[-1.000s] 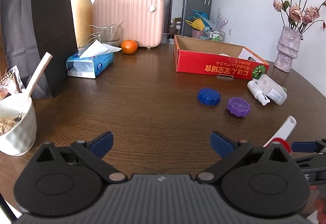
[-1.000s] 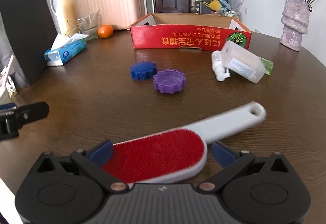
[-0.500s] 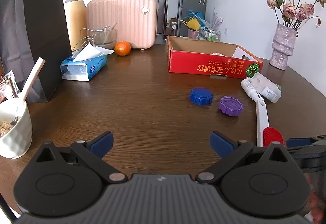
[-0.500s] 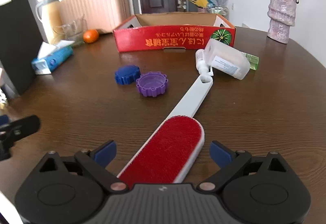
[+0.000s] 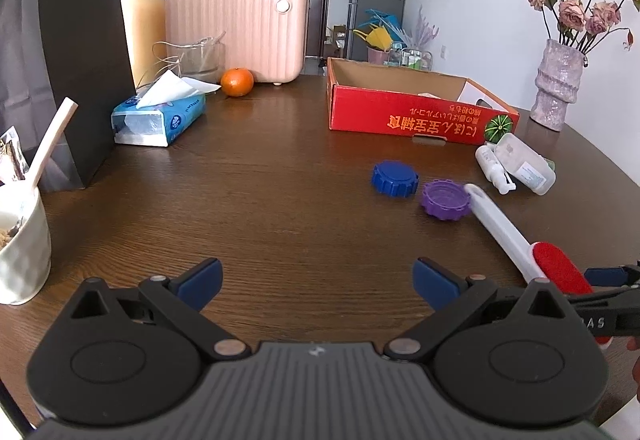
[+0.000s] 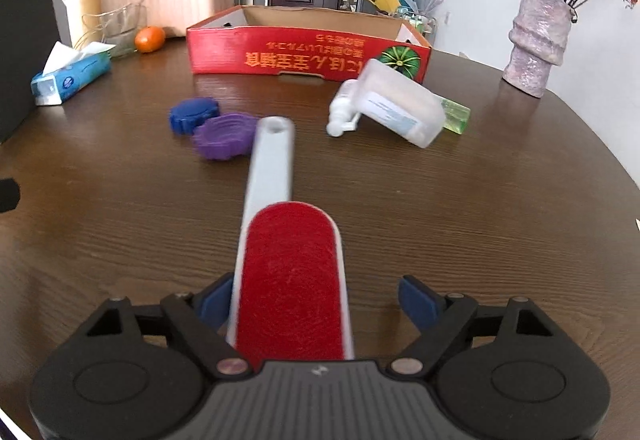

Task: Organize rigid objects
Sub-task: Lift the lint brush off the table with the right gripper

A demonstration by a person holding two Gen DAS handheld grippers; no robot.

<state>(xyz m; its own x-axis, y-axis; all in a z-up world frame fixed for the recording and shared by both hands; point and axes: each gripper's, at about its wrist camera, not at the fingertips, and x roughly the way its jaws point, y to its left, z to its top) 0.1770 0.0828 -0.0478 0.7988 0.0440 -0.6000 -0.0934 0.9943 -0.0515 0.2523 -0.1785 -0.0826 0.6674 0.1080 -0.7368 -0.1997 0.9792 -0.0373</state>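
A lint brush (image 6: 292,272) with a red pad and a white handle lies on the brown table (image 6: 480,220), lengthwise between the jaws of my right gripper (image 6: 316,300). Those jaws are closing: the left pad is at the brush's edge, the right pad stands apart from it. The handle's tip sits beside a purple lid (image 6: 224,136), with a blue lid (image 6: 192,116) just behind. In the left wrist view the brush (image 5: 560,268) is at the far right. My left gripper (image 5: 318,278) is open over bare table, nothing between its fingers.
A red cardboard box (image 5: 400,120) stands open at the back. Before it lie a white bottle (image 6: 400,108), a small spray bottle (image 6: 342,116) and a green item (image 6: 454,116). A vase (image 5: 556,92), tissue pack (image 5: 160,120), orange (image 5: 237,82), black bag (image 5: 68,60) and bowl (image 5: 22,260) ring the table.
The brush has swung from lying across the right gripper's jaws to pointing straight ahead along them, its handle tip now by the purple lid. The right jaws have narrowed. The left gripper stays open.
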